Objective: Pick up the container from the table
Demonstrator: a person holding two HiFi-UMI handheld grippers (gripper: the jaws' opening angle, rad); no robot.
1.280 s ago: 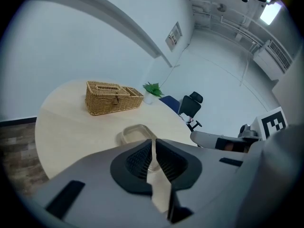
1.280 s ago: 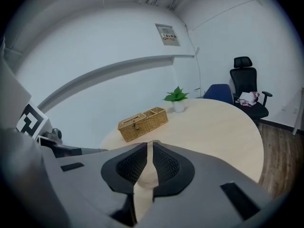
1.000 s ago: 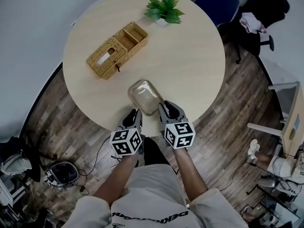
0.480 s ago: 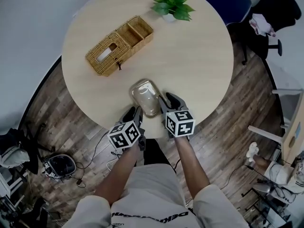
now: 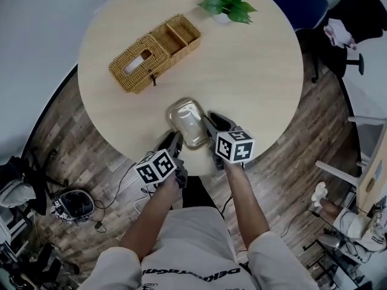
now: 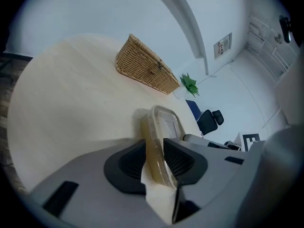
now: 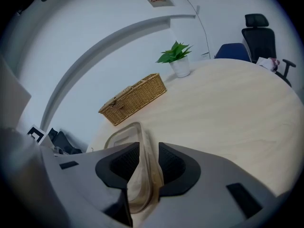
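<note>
A clear lidded plastic container [image 5: 187,121] lies flat near the front edge of the round wooden table [image 5: 254,71]. My left gripper [image 5: 173,140] straddles the container's near left rim [image 6: 164,127]. Its jaws are closing, with a gap still showing beside the rim. My right gripper [image 5: 216,123] straddles the near right rim [image 7: 121,137], its jaws standing wide and the pads [image 7: 173,163] clear of the plastic. In both gripper views, left [image 6: 154,148] and right [image 7: 148,158], the rim sits edge-on between the pads.
A wicker basket [image 5: 154,53] stands at the table's back left, and a small potted plant [image 5: 228,2] at the far edge. A blue chair [image 5: 299,2] and a black office chair [image 5: 354,23] stand beyond. Cables and a helmet [image 5: 75,205] lie on the wooden floor.
Both grippers came down and slid forward along the container's near corners, so its rim now lies between each pair of jaws. The left cube has rolled.
</note>
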